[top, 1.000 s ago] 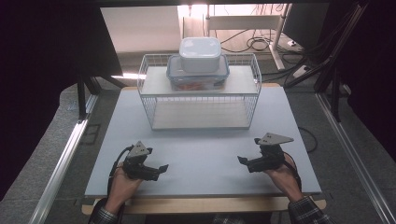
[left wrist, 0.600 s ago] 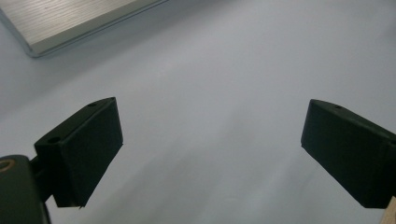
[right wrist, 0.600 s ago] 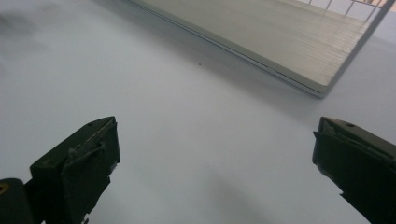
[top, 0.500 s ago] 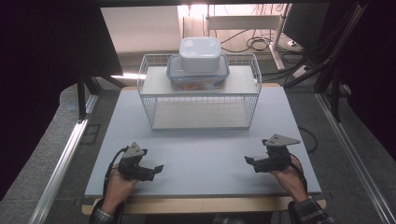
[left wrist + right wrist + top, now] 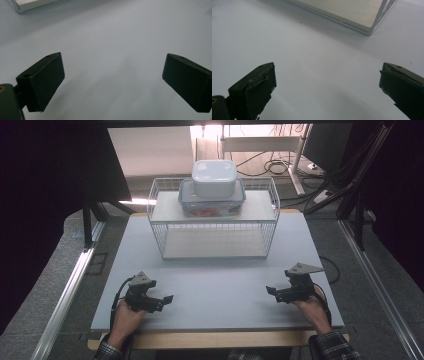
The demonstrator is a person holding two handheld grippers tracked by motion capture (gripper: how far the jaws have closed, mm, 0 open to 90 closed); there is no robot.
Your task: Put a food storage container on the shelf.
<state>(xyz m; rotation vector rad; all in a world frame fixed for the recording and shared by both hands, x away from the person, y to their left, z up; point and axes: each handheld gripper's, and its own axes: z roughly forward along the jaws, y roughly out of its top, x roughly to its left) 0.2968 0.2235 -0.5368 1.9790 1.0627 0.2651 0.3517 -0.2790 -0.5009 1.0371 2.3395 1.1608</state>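
Observation:
A white wire rack (image 5: 215, 227) stands at the back middle of the grey table (image 5: 215, 280). On the rack's top board sits a clear box with a blue-rimmed lid (image 5: 212, 202), and a white lidded box (image 5: 214, 178) is stacked on that. My left gripper (image 5: 162, 301) rests near the front left of the table, open, with bare table between its jaws (image 5: 112, 82). My right gripper (image 5: 272, 292) is near the front right, also open and holding nothing (image 5: 325, 87). Both are well short of the rack.
A corner of the rack's base (image 5: 352, 15) lies ahead of the right gripper, and a rack edge (image 5: 37, 6) shows far ahead of the left. Metal frame rails (image 5: 70, 290) run along both sides of the table. Cables (image 5: 270, 165) lie on the floor behind.
Both grippers have drawn back a little toward the table's front edge and slightly outward. The rack and boxes have not moved.

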